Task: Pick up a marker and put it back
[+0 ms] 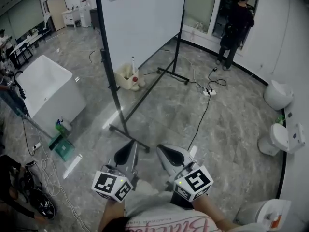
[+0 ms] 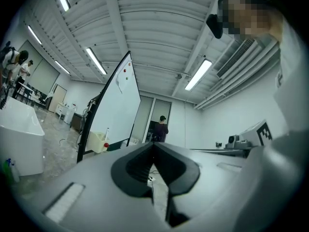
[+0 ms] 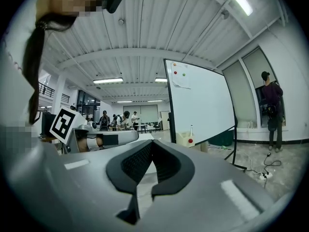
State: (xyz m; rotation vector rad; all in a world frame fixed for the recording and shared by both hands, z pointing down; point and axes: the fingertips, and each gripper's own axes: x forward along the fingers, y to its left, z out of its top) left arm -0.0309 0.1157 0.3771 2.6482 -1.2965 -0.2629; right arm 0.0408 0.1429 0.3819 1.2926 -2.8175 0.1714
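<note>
A white marker [image 1: 133,64] stands upright in a cream box [image 1: 126,76] on the floor at the foot of a whiteboard [image 1: 140,23] on a black stand. Both grippers are held low in front of the person, far short of the box. My left gripper [image 1: 126,149] is shut with nothing in it. My right gripper [image 1: 164,151] is shut and empty beside it. In the left gripper view the jaw tips of the left gripper [image 2: 153,144] meet, with the box [image 2: 98,141] far off to the left. In the right gripper view the right gripper [image 3: 152,141] is shut, and the marker [image 3: 191,129] shows beyond it.
The stand's black foot [image 1: 128,137] lies just ahead of the grippers. A white tub [image 1: 48,91] and a green bottle [image 1: 60,127] are at left. A cable and power strip [image 1: 208,92] cross the floor. A person [image 1: 235,25] stands at the far doorway. Toilets [image 1: 277,93] line the right wall.
</note>
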